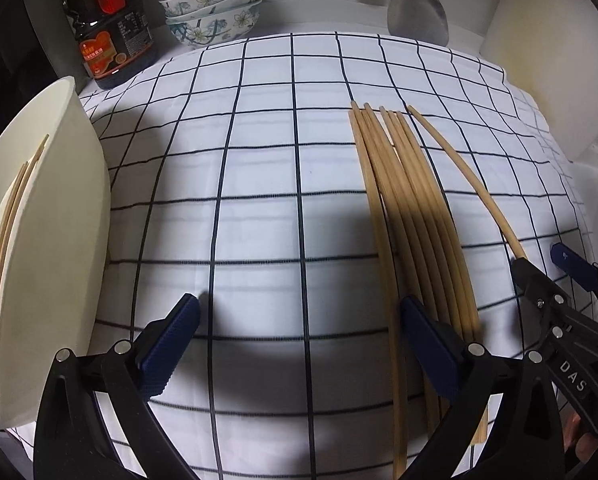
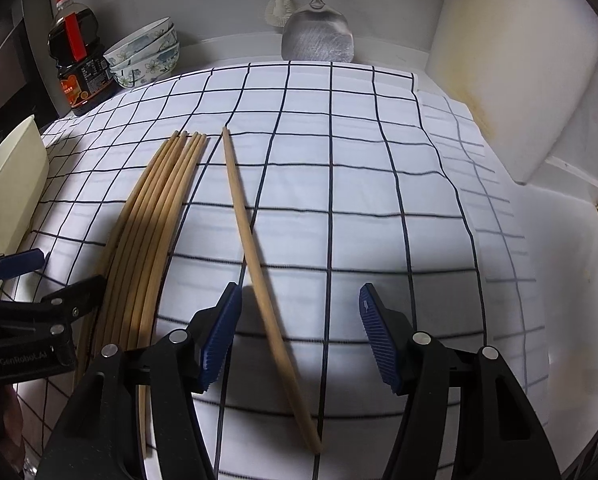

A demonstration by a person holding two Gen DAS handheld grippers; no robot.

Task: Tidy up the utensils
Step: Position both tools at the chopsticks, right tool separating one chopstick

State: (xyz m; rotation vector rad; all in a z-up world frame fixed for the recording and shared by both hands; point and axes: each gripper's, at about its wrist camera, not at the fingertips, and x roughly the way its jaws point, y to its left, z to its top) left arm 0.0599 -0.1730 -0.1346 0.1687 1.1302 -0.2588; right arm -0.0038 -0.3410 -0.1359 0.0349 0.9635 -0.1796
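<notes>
Several wooden chopsticks (image 1: 415, 216) lie side by side in a bundle (image 2: 151, 232) on the checked cloth. One single chopstick (image 2: 255, 264) lies apart, to their right (image 1: 467, 188). My left gripper (image 1: 299, 304) is open over bare cloth, its right finger resting just over the bundle's near ends. My right gripper (image 2: 299, 292) is open and straddles the single chopstick without its pads touching it. The right gripper also shows at the edge of the left wrist view (image 1: 543, 268). A cream container (image 1: 55, 220) at the left holds a few chopsticks (image 1: 11, 208).
At the back stand a dark sauce bottle (image 1: 111, 28), stacked flowered bowls (image 1: 211, 8), a metal spatula (image 2: 319, 36) and a white brush (image 2: 277, 8). A large white block (image 2: 511, 80) stands at the right. The cream container (image 2: 11, 184) borders the cloth (image 2: 379, 200) at the left.
</notes>
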